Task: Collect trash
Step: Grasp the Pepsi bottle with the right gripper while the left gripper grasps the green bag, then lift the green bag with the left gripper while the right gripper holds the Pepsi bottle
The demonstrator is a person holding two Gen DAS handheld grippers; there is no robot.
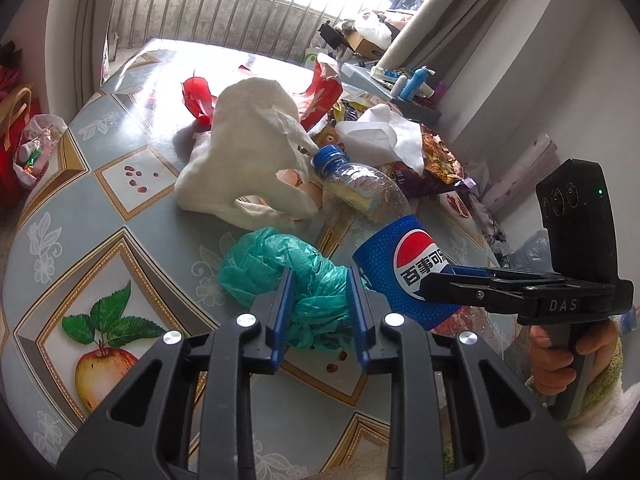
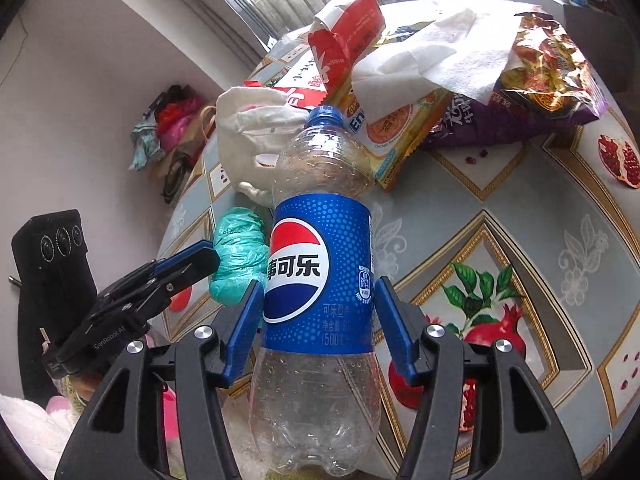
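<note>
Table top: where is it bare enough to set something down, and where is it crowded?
Bare: the table left of the white cloth, by the apple print, and right of the Pepsi bottle. Crowded: the far side, with snack wrappers, tissue and red packet.

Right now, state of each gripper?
Left gripper: closed on the green plastic bag.
Right gripper: around the Pepsi bottle; left pad touches the label, a small gap shows at the right pad, so grip cannot be told.
</note>
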